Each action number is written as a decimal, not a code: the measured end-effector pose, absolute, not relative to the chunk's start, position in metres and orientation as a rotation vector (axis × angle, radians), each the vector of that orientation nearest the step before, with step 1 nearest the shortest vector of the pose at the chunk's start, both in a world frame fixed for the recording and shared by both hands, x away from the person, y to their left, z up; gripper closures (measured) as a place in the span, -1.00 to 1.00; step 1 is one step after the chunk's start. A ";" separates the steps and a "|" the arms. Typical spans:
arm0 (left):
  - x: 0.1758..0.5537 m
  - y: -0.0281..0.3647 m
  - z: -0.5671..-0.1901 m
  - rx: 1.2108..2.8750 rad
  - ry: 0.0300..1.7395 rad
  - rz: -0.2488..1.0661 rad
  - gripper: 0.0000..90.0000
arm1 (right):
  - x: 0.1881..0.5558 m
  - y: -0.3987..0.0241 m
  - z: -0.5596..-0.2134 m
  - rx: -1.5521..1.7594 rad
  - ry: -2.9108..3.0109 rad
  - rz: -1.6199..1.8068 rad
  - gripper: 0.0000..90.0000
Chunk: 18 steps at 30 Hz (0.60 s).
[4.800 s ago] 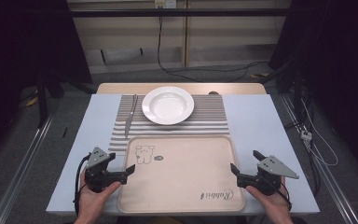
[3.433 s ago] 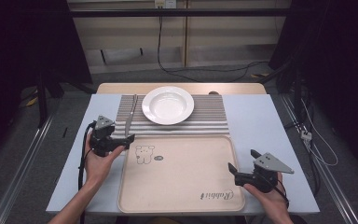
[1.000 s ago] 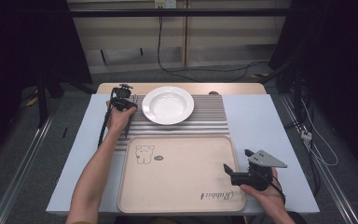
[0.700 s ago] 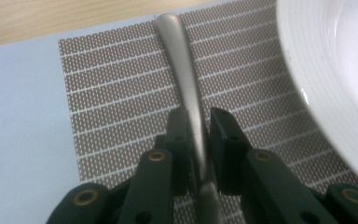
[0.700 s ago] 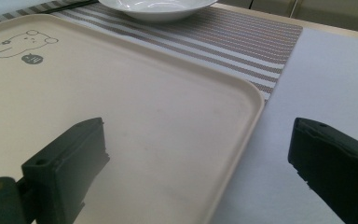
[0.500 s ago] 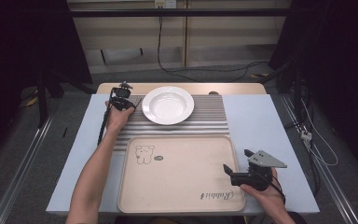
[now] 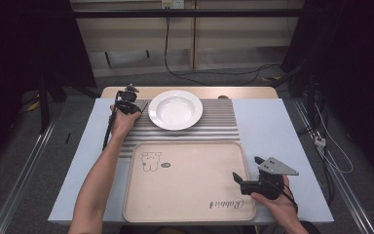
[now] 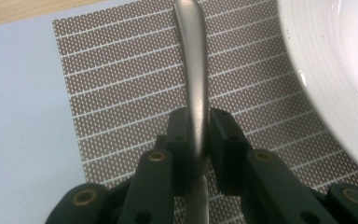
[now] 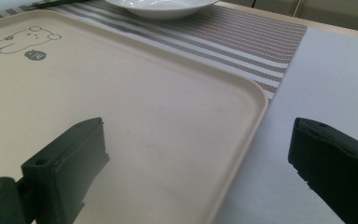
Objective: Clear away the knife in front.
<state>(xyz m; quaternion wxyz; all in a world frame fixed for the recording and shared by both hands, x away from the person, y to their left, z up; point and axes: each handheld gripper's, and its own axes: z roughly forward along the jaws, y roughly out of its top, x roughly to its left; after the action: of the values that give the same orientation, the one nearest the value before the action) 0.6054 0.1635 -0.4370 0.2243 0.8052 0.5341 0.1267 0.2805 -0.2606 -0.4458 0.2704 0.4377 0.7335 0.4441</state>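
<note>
A silver piece of cutlery [image 8: 193,70] lies on the striped placemat [image 7: 214,122], left of the white plate [image 7: 175,109]. My left gripper [image 7: 126,100] is at the mat's far left corner, and its jaws have just closed on the cutlery's handle. In the left gripper view the pads of the left gripper [image 8: 199,116] press on the handle from both sides, with the plate's rim [image 8: 335,70] at the right. My right gripper [image 7: 241,179] stands open at the near right edge of the beige tray [image 7: 190,180]. In its own view the right gripper [image 9: 198,135] straddles the tray's rim [image 9: 242,140] with nothing between the jaws.
The tray carries a bear drawing [image 7: 150,161] and lies in front of the placemat on a pale blue table cover [image 7: 268,126]. A wooden strip [image 7: 243,91] runs along the far edge. Cables [image 7: 331,156] lie on the floor at the right.
My left gripper has travelled from the tray's near left corner to the cutlery beside the plate and has stayed there over the last second. The right gripper has barely shifted.
</note>
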 end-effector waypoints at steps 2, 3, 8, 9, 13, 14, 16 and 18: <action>0.607 0.164 -0.437 2.227 1.470 0.344 0.75 | 0.281 -0.260 -0.446 1.180 1.980 1.195 -0.90; 0.607 0.164 -0.437 2.233 1.472 0.342 0.75 | 0.281 -0.260 -0.446 1.181 1.982 1.193 -0.90; 0.609 0.164 -0.437 2.221 1.468 0.340 0.74 | 0.281 -0.260 -0.446 1.175 1.985 1.195 -0.90; 0.609 0.164 -0.437 2.220 1.471 0.337 0.75 | 0.281 -0.260 -0.446 1.175 1.984 1.195 -0.90; 0.611 0.163 -0.436 2.238 1.478 0.320 0.77 | 0.281 -0.260 -0.446 1.175 1.984 1.199 -0.90; 0.611 0.162 -0.436 2.252 1.467 0.326 0.77 | 0.281 -0.260 -0.446 1.175 1.985 1.200 -0.90; 0.612 0.161 -0.435 2.279 1.452 0.329 0.77 | 0.280 -0.260 -0.446 1.178 1.982 1.200 -0.90; 0.613 0.162 -0.434 2.285 1.444 0.322 0.78 | 0.280 -0.260 -0.446 1.179 1.983 1.198 -0.90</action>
<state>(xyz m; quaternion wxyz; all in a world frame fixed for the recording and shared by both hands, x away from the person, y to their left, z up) 0.6126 0.1622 -0.4345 0.2083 0.8209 0.5190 0.1158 0.2802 -0.2604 -0.4458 0.2679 0.4369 0.7350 0.4441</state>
